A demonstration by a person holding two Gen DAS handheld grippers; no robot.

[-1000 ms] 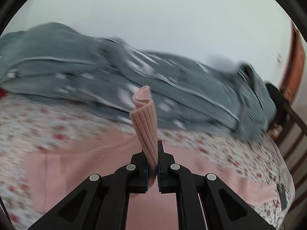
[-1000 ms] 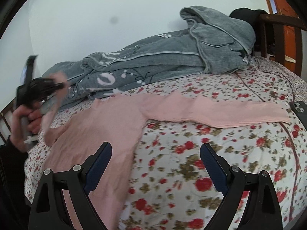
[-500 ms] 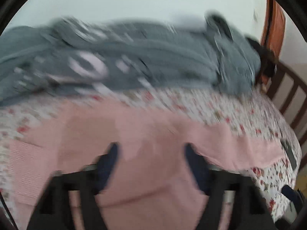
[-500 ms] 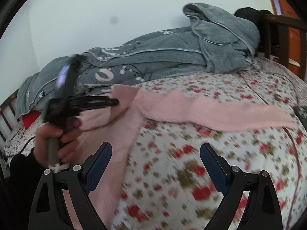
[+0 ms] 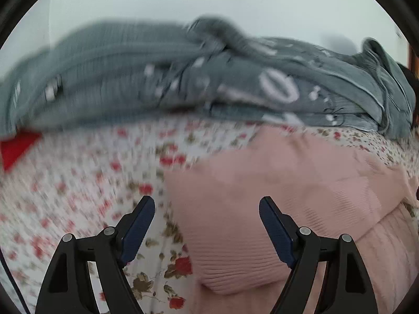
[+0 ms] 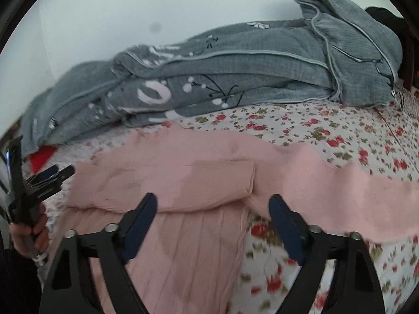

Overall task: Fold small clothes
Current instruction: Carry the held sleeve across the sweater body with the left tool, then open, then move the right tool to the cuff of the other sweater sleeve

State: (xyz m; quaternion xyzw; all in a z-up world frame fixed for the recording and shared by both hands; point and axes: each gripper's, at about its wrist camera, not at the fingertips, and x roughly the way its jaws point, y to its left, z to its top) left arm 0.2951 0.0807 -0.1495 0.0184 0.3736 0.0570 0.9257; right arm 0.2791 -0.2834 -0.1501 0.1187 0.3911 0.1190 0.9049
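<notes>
A pink ribbed knit garment (image 6: 183, 183) lies flat on the floral bedsheet (image 6: 327, 136). Its left sleeve is folded across the body, its cuff near the middle (image 6: 248, 180). The other sleeve (image 6: 353, 191) stretches out to the right. My left gripper (image 5: 207, 222) is open and empty, low over the garment's left edge (image 5: 262, 209); it also shows at the far left of the right wrist view (image 6: 56, 174), held by a hand. My right gripper (image 6: 213, 219) is open and empty, just above the garment's lower body.
A bunched grey quilt (image 6: 235, 62) with white print lies along the wall behind the garment, also in the left wrist view (image 5: 183, 78). A red item (image 5: 18, 146) sticks out under its left end. A dark chair (image 6: 387, 15) stands at the far right.
My left gripper let go of the pink sleeve it held up, opened, and pulled back to the left. The sleeve now lies folded across the body. My right gripper moved closer over the garment.
</notes>
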